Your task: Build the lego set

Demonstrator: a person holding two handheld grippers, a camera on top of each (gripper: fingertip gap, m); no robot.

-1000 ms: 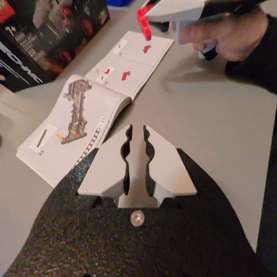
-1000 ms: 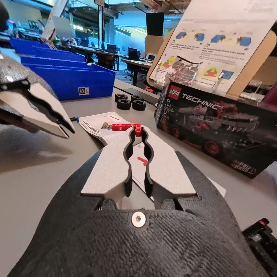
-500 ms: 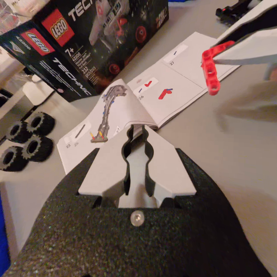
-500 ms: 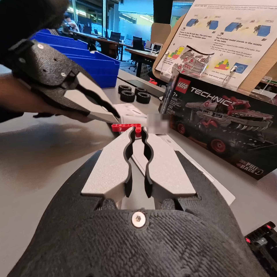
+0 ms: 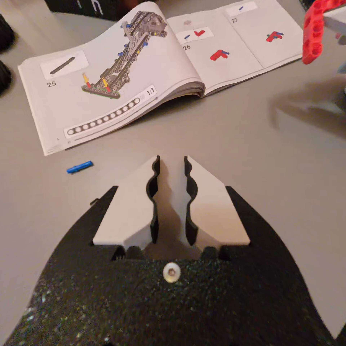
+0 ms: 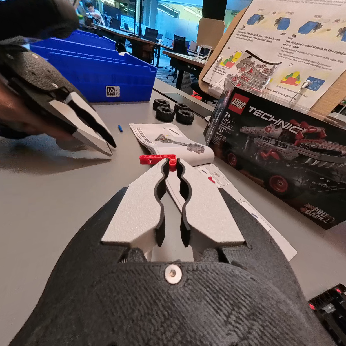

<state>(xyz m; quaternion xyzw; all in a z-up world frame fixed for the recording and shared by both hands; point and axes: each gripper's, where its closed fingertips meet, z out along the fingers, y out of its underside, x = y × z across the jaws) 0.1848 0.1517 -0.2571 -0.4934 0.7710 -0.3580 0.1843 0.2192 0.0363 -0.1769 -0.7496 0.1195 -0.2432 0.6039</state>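
Observation:
My right gripper (image 6: 171, 162) is shut on the short arm of a red L-shaped beam (image 6: 159, 159) and holds it above the open instruction booklet (image 6: 174, 144). The beam also shows at the top right of the left wrist view (image 5: 312, 31). My left gripper (image 5: 171, 159) is open and empty, low over the grey table in front of the booklet (image 5: 119, 74). A small blue pin (image 5: 79, 166) lies on the table just left of its fingertips. The pin also shows in the right wrist view (image 6: 120, 128), beyond the left gripper (image 6: 110, 148).
The black set box (image 6: 280, 149) stands right of the booklet. Several black tyres (image 6: 173, 112) lie behind the booklet, with blue bins (image 6: 103, 71) at the back left. A black and red assembly (image 6: 329, 314) sits at the near right. A card stand (image 6: 280, 46) is behind the box.
My left gripper has pulled back and dropped toward the table, bringing the blue pin into view, and its jaws stand a little wider. My right gripper still holds the red beam.

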